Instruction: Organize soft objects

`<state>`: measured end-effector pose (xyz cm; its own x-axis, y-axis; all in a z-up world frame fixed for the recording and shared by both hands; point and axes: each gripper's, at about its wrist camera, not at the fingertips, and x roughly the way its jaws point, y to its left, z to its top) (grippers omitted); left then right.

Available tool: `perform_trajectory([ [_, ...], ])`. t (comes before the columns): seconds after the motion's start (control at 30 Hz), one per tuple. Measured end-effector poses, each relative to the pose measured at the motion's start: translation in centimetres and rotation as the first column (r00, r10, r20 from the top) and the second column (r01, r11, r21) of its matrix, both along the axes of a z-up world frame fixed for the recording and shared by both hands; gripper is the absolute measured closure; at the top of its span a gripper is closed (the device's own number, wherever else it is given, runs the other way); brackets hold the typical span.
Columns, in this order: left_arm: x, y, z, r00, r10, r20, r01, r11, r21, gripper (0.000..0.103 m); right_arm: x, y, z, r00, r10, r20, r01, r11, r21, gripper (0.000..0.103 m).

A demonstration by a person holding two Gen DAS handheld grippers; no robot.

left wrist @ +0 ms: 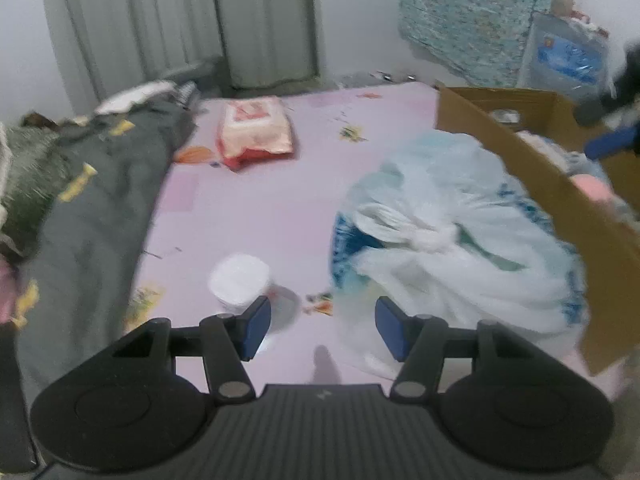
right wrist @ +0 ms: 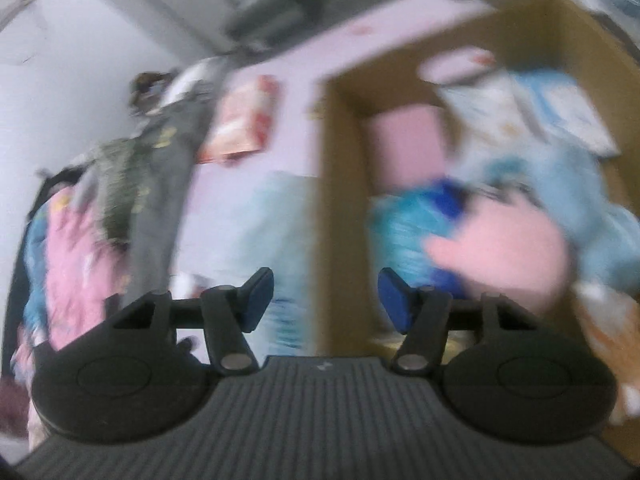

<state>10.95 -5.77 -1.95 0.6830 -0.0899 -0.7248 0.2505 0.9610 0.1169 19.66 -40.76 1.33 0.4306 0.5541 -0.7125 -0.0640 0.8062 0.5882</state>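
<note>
On the pink bed sheet [left wrist: 256,208] we still have the white plastic bag [left wrist: 452,240], cotton pads [left wrist: 240,280] and red packet [left wrist: 256,132] to move, the cardboard box [right wrist: 340,208] part-filled, both jaws released, empty.

A: what's the room like?
B: plain white walls [left wrist: 360,20], long grey pleated curtains [left wrist: 168,20] at the back, bed with a pale pink printed sheet [left wrist: 248,200]. Flat, dim-ish light.
</note>
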Motion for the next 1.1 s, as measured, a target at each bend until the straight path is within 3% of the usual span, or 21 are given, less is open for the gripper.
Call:
perform_trajectory([
  [0.23, 1.7, 1.6, -1.2, 0.99, 0.116, 0.081, -0.124, 0.988, 0.094, 0.044, 5.8, 11.3, 0.3, 0.969, 0.246, -0.033, -0.239, 0.961, 0.137, 0.042],
  [0.37, 3.2, 3.0, -2.1, 0.986, 0.147, 0.074, -0.153, 0.985, 0.074, 0.044, 9.3, 18.7, -1.3, 0.929, 0.363, -0.074, -0.348, 0.924, 0.159, 0.042],
  [0.53, 5.0, 3.6, -3.1, 0.989, 0.142, 0.05, -0.144, 0.989, 0.044, 0.044, 12.2, 24.2, -5.8, 0.904, 0.381, -0.195, -0.361, 0.923, 0.135, 0.045],
  [0.67, 6.0, 3.2, -3.9, 0.993, 0.116, 0.029, -0.118, 0.991, 0.056, 0.044, 13.5, 24.3, -8.5, 0.906, 0.333, -0.26, -0.297, 0.94, 0.168, 0.049],
  [0.93, 6.8, 3.1, -4.6, 0.993, 0.116, 0.0, -0.116, 0.993, 0.035, 0.051, 12.1, 22.0, -9.7, 0.933, 0.249, -0.259, -0.194, 0.956, 0.219, 0.049],
  [1.0, 6.5, 3.4, -4.2, 0.992, 0.123, -0.017, -0.123, 0.992, 0.008, 0.051, 11.2, 21.3, -9.1, 0.941, 0.236, -0.242, -0.182, 0.957, 0.227, 0.048],
  [1.1, 5.6, 4.5, -3.2, 0.989, 0.127, -0.07, -0.133, 0.986, -0.097, 0.051, 9.5, 20.2, -7.4, 0.955, 0.223, -0.197, -0.176, 0.957, 0.233, 0.048],
])
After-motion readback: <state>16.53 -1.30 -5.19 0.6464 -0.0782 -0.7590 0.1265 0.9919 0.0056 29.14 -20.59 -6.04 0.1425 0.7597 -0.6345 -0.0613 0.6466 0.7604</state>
